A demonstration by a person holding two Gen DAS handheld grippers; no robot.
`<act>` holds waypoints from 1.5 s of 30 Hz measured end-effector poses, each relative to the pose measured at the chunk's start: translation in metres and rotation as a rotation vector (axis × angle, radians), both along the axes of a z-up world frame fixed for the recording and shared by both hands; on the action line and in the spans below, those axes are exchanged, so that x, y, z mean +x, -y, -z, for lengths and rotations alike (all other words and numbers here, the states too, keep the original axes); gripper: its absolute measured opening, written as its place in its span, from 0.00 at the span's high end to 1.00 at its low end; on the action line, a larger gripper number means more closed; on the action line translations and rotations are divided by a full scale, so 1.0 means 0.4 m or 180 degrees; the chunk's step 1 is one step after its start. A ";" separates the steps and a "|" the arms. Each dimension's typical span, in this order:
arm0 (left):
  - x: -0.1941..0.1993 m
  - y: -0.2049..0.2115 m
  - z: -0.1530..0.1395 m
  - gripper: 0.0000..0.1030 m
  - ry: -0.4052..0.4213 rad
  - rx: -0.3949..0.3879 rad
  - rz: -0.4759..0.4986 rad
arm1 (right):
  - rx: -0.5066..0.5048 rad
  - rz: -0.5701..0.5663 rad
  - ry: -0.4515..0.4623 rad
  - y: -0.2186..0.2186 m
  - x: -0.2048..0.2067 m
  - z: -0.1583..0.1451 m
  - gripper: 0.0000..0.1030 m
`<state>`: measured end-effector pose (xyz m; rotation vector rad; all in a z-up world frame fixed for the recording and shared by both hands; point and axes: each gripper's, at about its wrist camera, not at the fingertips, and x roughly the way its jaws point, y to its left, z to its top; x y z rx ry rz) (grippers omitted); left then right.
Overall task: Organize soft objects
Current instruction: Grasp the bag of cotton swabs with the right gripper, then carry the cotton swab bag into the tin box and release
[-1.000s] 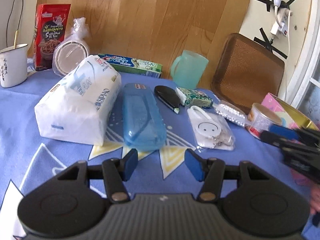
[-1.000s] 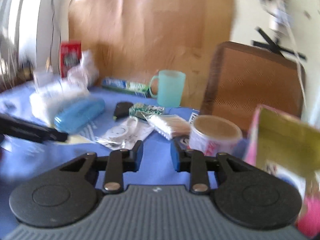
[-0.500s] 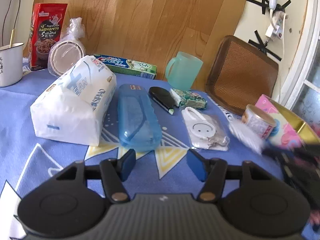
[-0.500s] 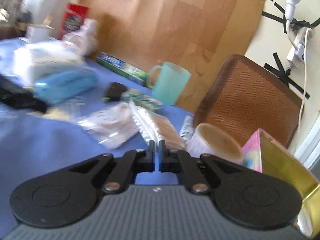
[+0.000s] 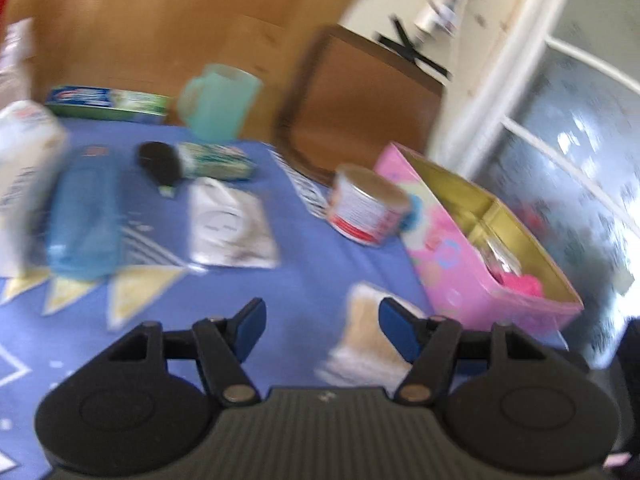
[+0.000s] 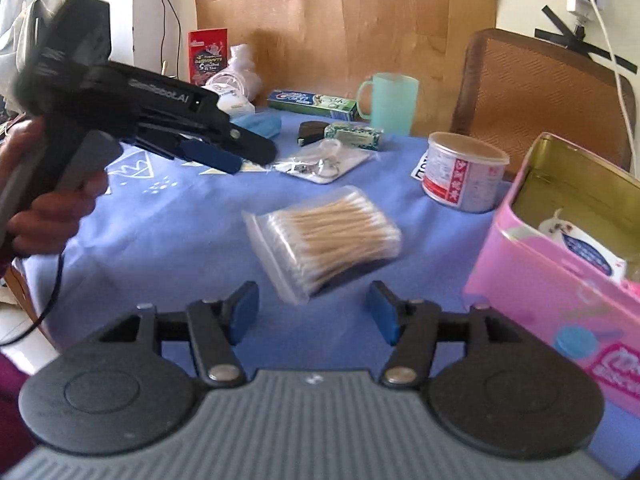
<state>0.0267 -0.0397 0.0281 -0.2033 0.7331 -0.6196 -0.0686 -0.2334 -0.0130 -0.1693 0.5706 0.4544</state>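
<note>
A clear bag of cotton swabs (image 6: 324, 236) lies on the blue tablecloth just ahead of my right gripper (image 6: 314, 312), which is open and empty. The bag also shows blurred in the left wrist view (image 5: 366, 340), close to the right fingertip. My left gripper (image 5: 322, 324) is open and empty; it also shows in the right wrist view (image 6: 224, 156), held above the cloth at the left. A pink tin box (image 6: 536, 276) stands open at the right with a white packet inside; it also shows in the left wrist view (image 5: 460, 264).
A round tin (image 6: 462, 172), a bagged white hook (image 6: 324, 162), a green mug (image 6: 390, 102), a toothpaste box (image 6: 312, 102), a blue case (image 5: 84, 216) and a tissue pack (image 5: 20, 168) lie on the table. A brown tray (image 6: 536, 92) leans on the wall.
My right gripper carried the swab bag toward me, opened and let it go on the cloth. My left gripper swung right toward the pink box.
</note>
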 end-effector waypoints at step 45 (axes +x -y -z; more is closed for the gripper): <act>-0.040 0.335 -0.122 0.43 0.0821 0.0231 0.0574 | 0.0287 0.1924 0.1107 0.291 0.038 -0.106 0.57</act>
